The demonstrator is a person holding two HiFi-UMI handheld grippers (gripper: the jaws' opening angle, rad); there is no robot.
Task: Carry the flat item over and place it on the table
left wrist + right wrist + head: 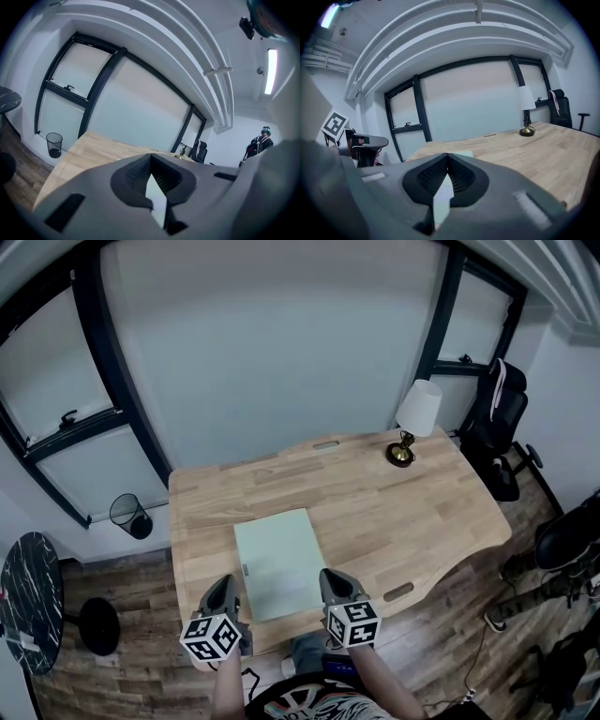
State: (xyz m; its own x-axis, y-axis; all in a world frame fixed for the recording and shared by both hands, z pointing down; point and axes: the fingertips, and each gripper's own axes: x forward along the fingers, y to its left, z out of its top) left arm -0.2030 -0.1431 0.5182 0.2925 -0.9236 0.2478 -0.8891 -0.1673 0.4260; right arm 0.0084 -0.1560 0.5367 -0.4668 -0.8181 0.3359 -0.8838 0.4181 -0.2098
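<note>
- Room: pale grey wall (281, 352) ahead, with a dark-framed window (66, 418) at the left and another at the right. Brown wood-plank floor (141, 652).
- Light wooden plank tabletop (394, 512) with wavy edges and slot cut-outs, set against the wall.
- Round black marble-patterned side table (28, 601) at far left, standing apart from the tabletop.
- Black office chair (497, 427) off the tabletop's right far corner.
- Pale green flat rectangular sheet (277, 563) over the near middle of the tabletop, its long sides running away from the person. I cannot tell whether it rests fully on the wood.
- White-shaded lamp with brass base (412, 423) upright at the right far corner, well apart from the sheet.
- Black mesh wastebasket (130, 516) on the floor by the left window.
- Left tool (225, 585) clenched on the sheet's near left corner, with the pale sheet pinched between its jaws.
- Right tool (333, 579) clenched on the near right corner, likewise grasping the sheet.
</note>
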